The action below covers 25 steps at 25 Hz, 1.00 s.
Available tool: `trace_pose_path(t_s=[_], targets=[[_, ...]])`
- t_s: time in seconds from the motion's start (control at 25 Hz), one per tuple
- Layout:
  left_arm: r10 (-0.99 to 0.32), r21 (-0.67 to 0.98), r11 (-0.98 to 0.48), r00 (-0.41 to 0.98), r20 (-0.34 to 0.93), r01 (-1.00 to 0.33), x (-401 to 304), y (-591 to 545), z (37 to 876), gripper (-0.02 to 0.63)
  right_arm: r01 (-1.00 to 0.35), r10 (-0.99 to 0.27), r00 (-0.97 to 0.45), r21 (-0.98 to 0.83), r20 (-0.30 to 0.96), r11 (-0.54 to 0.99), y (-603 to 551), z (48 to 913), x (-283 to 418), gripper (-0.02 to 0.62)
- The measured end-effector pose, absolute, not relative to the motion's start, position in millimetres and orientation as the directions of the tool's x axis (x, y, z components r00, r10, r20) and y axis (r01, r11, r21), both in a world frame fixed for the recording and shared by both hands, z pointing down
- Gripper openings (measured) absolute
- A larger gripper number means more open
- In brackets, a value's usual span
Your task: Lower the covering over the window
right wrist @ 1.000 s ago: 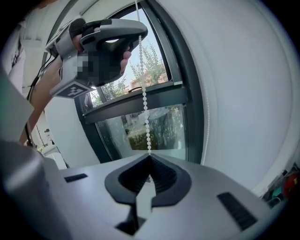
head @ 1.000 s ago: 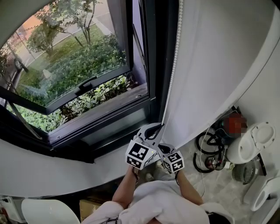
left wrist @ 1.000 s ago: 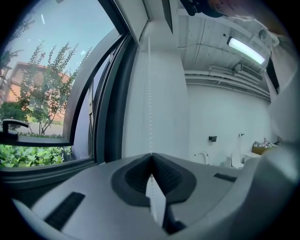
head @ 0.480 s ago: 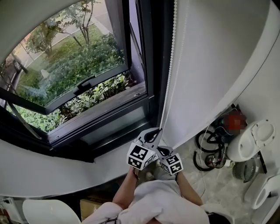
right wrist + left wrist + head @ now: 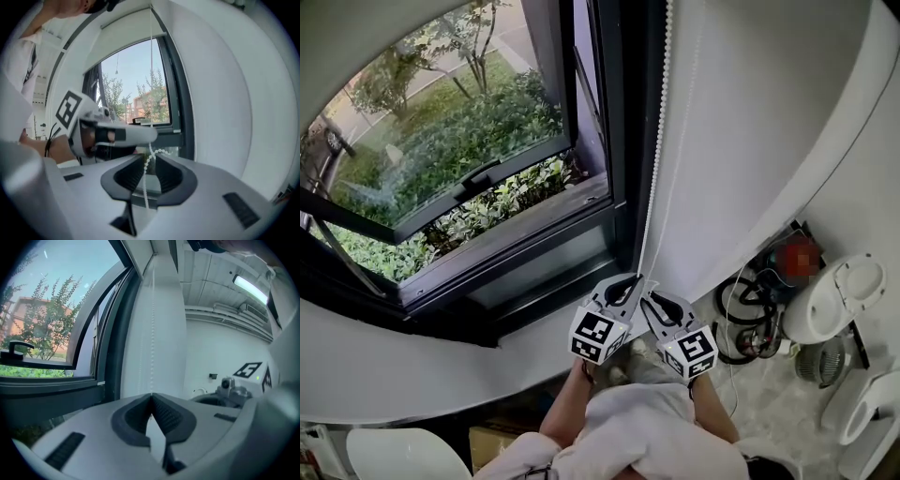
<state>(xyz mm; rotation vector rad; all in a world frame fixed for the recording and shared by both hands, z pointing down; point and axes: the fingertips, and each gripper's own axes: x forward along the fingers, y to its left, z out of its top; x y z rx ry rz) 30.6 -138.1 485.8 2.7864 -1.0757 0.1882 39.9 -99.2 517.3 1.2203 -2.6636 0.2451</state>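
A white bead chain (image 5: 654, 141) hangs down the dark window frame from the rolled-up white blind (image 5: 131, 26) at the window's top. My left gripper (image 5: 628, 282) is shut on the chain low down, just below the sill; in the left gripper view the chain (image 5: 152, 333) runs straight into the closed jaws (image 5: 151, 397). Right beside it, my right gripper (image 5: 654, 298) has its jaws opening. The chain (image 5: 151, 70) passes loose between its pads (image 5: 165, 171), which do not press on it. The left gripper (image 5: 117, 133) shows just ahead in the right gripper view.
The casement window (image 5: 478, 178) stands swung outward over green shrubs. A white wall (image 5: 769, 141) curves right of the frame. On the floor at the right lie coiled cables (image 5: 741, 328), a white appliance (image 5: 834, 305) and a small fan (image 5: 825, 361). A white chair (image 5: 394, 455) sits bottom left.
The right gripper's jaws have parted from the chain and it has shifted slightly right. Both grippers sit a little lower than a second ago; the left stays closed on the chain.
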Motion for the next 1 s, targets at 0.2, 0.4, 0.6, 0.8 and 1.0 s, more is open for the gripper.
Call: trace_pose_path(t_s=[0.2,0.4,0.6,0.8,1.0], targets=[[-0.658,0.091,-0.731,0.734,0.169,-0.677,30.5,-135.5,485.3,0.014,-0.758,-0.755,-0.648,0.012,0.101,0.652,-105.2,442.1,45.5,0.077],[-0.656,0.090,-0.733,0.736,0.164,-0.674,33.4,-131.0,483.8,0.014,-0.741,-0.743,-0.669,0.064,0.006,0.668,-110.5,384.1,41.6,0.077],[-0.653,0.094,-0.737,0.741,0.157,-0.669,34.2,-127.8,484.3,0.014,-0.735,-0.735,-0.676,0.133,-0.056,0.665,-120.5,337.0,35.1,0.081],[-0.654,0.097,-0.737,0.741,0.150,-0.669,33.9,-126.5,482.8,0.014,-0.726,-0.729,-0.682,0.171,-0.057,0.666,-131.4,317.0,25.7,0.083],[-0.658,0.094,-0.734,0.738,0.150,-0.673,29.7,-127.9,483.2,0.014,-0.729,-0.725,-0.682,0.175,-0.098,0.662,-139.7,295.3,19.6,0.083]])
